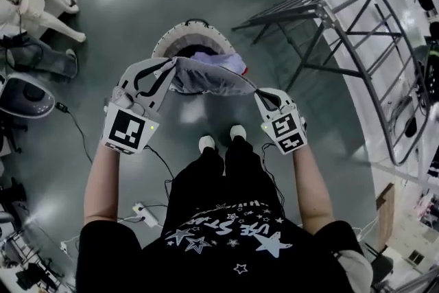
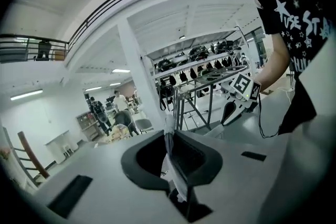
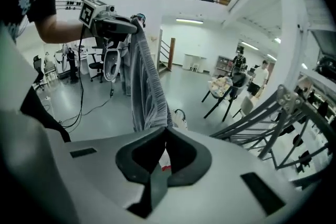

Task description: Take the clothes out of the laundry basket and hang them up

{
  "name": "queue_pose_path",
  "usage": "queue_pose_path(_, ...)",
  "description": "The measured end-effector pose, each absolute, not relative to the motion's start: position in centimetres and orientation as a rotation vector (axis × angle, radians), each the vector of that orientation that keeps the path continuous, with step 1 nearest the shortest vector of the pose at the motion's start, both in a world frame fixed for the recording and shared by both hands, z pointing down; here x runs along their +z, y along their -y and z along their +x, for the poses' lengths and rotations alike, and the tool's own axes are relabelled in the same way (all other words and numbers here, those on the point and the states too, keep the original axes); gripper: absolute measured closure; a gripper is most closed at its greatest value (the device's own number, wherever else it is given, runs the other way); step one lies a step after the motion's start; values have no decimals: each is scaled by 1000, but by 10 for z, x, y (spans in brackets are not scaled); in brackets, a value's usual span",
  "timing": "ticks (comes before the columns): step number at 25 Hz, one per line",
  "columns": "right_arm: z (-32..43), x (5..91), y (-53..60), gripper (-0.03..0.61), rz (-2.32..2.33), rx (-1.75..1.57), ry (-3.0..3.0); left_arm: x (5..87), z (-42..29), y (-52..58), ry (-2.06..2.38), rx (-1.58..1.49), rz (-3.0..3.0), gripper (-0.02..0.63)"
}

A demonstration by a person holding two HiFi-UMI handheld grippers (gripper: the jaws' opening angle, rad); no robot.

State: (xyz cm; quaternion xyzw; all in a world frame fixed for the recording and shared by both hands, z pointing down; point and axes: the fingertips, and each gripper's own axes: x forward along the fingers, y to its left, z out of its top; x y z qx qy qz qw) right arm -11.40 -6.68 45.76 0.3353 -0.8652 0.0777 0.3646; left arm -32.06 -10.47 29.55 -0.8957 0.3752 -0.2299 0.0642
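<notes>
Head view: garment (image 1: 203, 77) (grey) between shut jaws

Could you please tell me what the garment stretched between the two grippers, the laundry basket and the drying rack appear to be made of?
The garment: soft matte fabric, grey with a lilac part. It drapes, and its edge looks ribbed in the right gripper view.
The laundry basket: perhaps white plastic or mesh, judging by its pale ribbed rim, though this is uncertain.
The drying rack: thin grey tubing, probably painted metal.

Bright overhead light, floor glare, fisheye edges, slight blur
</notes>
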Motion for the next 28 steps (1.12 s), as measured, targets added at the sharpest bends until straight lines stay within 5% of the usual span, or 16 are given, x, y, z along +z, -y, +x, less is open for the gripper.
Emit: queue_pose_path(28, 230, 167, -7, 569, 1806, -121, 1927, 81, 17, 106, -479, -166, -2672, 570)
